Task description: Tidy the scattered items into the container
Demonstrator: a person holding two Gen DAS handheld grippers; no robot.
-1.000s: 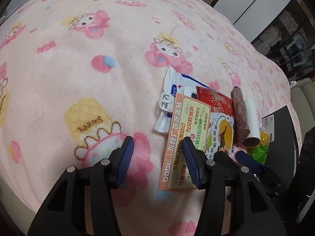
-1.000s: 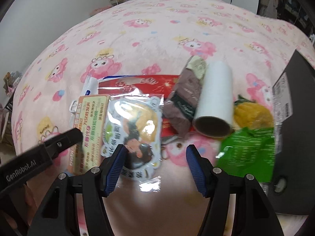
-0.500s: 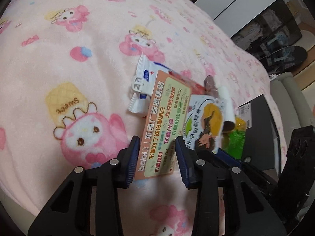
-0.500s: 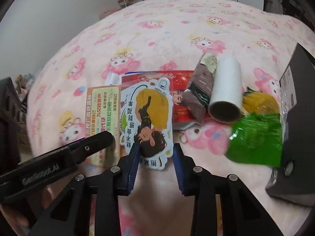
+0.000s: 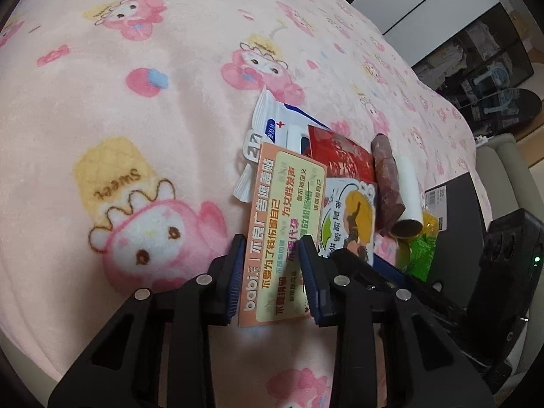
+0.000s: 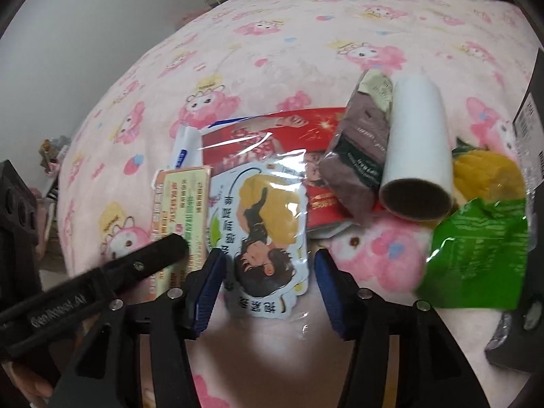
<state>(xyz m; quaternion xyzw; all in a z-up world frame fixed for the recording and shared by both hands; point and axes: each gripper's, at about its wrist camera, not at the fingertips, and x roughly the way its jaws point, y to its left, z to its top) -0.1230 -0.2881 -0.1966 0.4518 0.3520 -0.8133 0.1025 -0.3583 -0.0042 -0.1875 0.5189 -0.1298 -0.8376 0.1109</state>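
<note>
Left wrist view shows the left gripper (image 5: 272,265) nearest, its jaws narrow and just closing around the near end of the orange card (image 5: 285,224); the blue pads (image 5: 238,272) flank the card's edges and seem to touch it, though a firm pinch cannot be confirmed. Just beside it, the right gripper (image 6: 267,280) straddles the near end of the cartoon sticker sheet (image 6: 261,227), its jaws having just opened a little, with a gap showing between the right pad and the sheet's clear wrapper. Both items lie flat on the pink cartoon-print blanket (image 5: 136,102). Behind them sits a red packet (image 6: 268,139), overlapped by the sticker sheet, and a white and blue packet (image 5: 282,119) peeks out beyond the card. Farther right, a brown pouch (image 6: 360,146) leans against a white paper roll (image 6: 416,142), whose open core faces the camera. A green wrapper (image 6: 476,255) and a yellow one (image 6: 486,173) lie beside the roll, next to the black container (image 5: 455,210) at the blanket's right edge.
</note>
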